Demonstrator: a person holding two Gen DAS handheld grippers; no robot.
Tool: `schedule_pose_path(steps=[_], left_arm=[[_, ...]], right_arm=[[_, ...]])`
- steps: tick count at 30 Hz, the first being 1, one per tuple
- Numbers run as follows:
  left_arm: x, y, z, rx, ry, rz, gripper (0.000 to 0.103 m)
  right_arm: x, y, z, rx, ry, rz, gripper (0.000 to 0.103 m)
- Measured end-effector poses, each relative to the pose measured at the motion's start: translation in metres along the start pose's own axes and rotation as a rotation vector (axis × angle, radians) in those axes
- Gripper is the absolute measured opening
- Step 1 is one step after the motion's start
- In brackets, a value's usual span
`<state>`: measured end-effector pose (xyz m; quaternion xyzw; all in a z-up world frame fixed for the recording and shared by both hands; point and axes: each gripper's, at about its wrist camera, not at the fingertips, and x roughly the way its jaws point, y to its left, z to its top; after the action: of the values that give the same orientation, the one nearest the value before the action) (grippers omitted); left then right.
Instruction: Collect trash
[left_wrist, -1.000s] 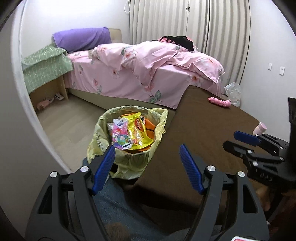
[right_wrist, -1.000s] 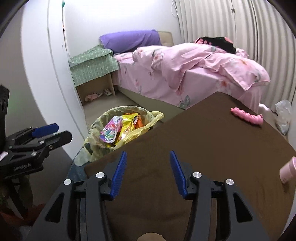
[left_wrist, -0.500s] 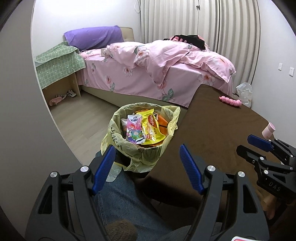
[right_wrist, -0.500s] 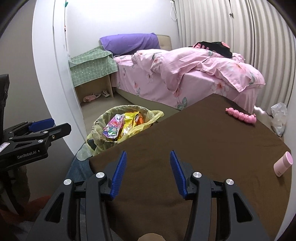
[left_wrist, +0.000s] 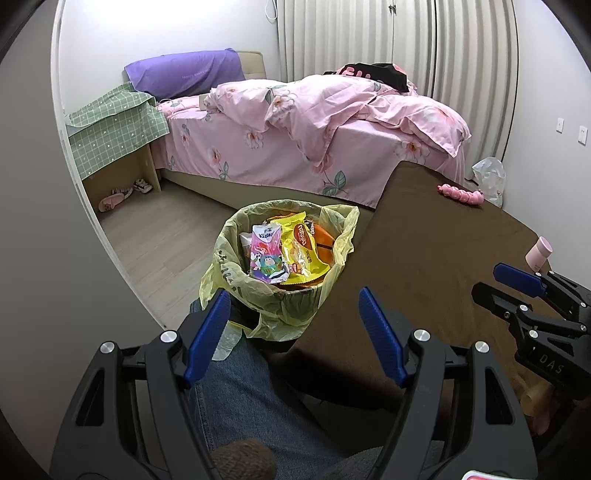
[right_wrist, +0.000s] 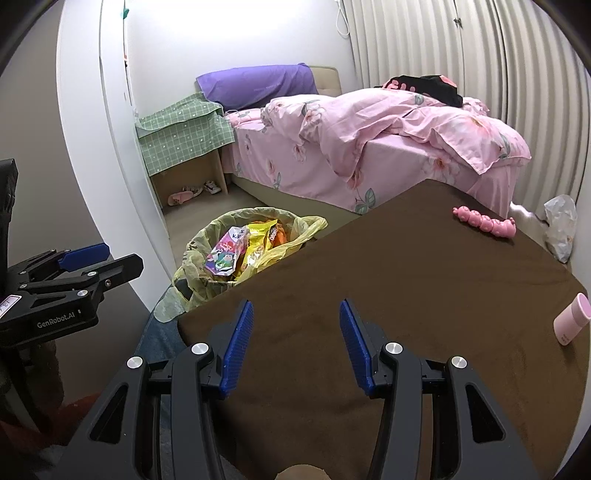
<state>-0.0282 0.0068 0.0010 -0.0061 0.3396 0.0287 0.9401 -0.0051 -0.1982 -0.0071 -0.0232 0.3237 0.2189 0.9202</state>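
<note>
Left tongs (left_wrist: 295, 332) marked "GenRobot.AI" and right tongs (right_wrist: 295, 341) both released, empty; trash bin (left_wrist: 280, 258) full

My left gripper (left_wrist: 295, 339) is hanging over my knee (left_wrist: 240, 398), my right gripper (right_wrist: 295, 339) is hovering over the near edge of the table (right_wrist: 424, 280), and neither is touching anything. The bin (left_wrist: 280, 258) is standing on the floor just left of the table, wrappers (left_wrist: 284, 251) lying in it, with the bed (left_wrist: 314, 125) sitting behind it. A toy (right_wrist: 484, 220) is lying at the table's far edge and a bottle (right_wrist: 570, 318) is lying on its side near the right edge, well apart from each other.
</note>
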Motion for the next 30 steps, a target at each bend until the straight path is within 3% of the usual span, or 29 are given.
schedule_pose_path(steps=[30], left_arm=[[0.0038, 0.0010, -0.0011, 0.002, 0.003, -0.003, 0.068]], right_arm=[[0.0017, 0.0007, -0.0006, 0.006, 0.004, 0.002, 0.046]])
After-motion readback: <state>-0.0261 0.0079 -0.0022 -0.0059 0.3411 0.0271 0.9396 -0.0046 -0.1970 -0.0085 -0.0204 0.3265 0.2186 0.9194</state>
